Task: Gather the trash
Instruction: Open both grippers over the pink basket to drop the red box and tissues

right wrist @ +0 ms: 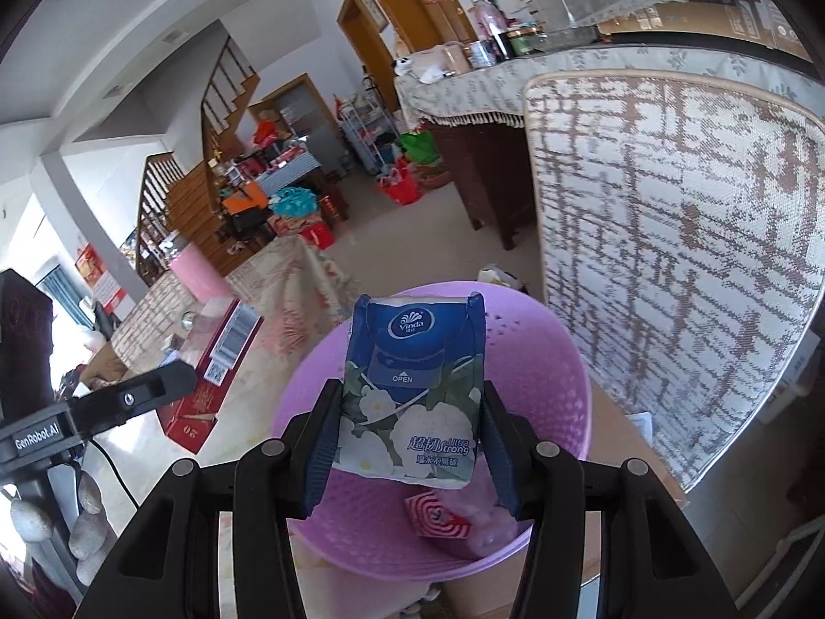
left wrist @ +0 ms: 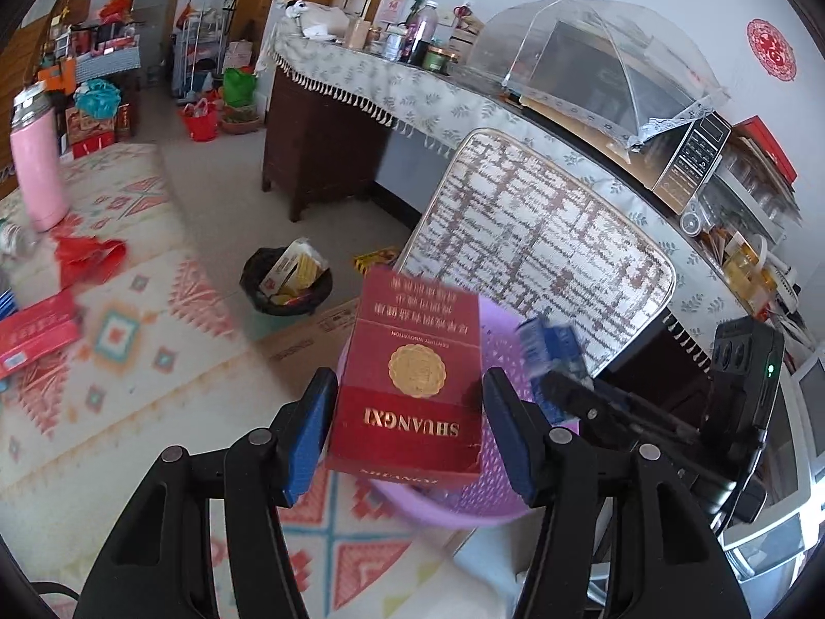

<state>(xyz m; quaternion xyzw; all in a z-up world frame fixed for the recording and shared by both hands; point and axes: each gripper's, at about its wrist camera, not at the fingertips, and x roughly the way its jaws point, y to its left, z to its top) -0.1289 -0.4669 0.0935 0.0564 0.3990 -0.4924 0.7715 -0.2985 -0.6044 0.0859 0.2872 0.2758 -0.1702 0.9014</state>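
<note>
Cluttered living space: a patterned tablecloth [left wrist: 154, 309] covers the work surface, a woven chair back [right wrist: 670, 258] stands behind it, and a long counter [left wrist: 412, 93] beyond carries bottles and a mesh food cover [left wrist: 593, 51].

Left gripper [left wrist: 407, 423]: jaws at about half span, both blue pads pressed on the long sides of a red cigarette box [left wrist: 412, 376]. The box stands upright between the jaws, its top projecting ahead of the fingertips. The side grip leaves the lower end free, which suits a straight drop.

Right gripper [right wrist: 407, 443]: jaws likewise at about half span, pads clamped on the lower flanks of a blue tissue pack [right wrist: 412, 392]. The soft wrapper is pinched low, so most of the pack rises ahead of the fingertips.

Purple basket [right wrist: 541, 361]: lies directly beneath and ahead of the right jaws, and beneath and just right of the left jaws. It already holds a red-and-white swirl-printed item [right wrist: 438, 516] below the right jaws.

Judgement: both pieces of trash are held over or at the basket rim for release. A black-lined bin [left wrist: 286, 278] on the floor, well ahead of the left jaws, holds other waste.
</note>
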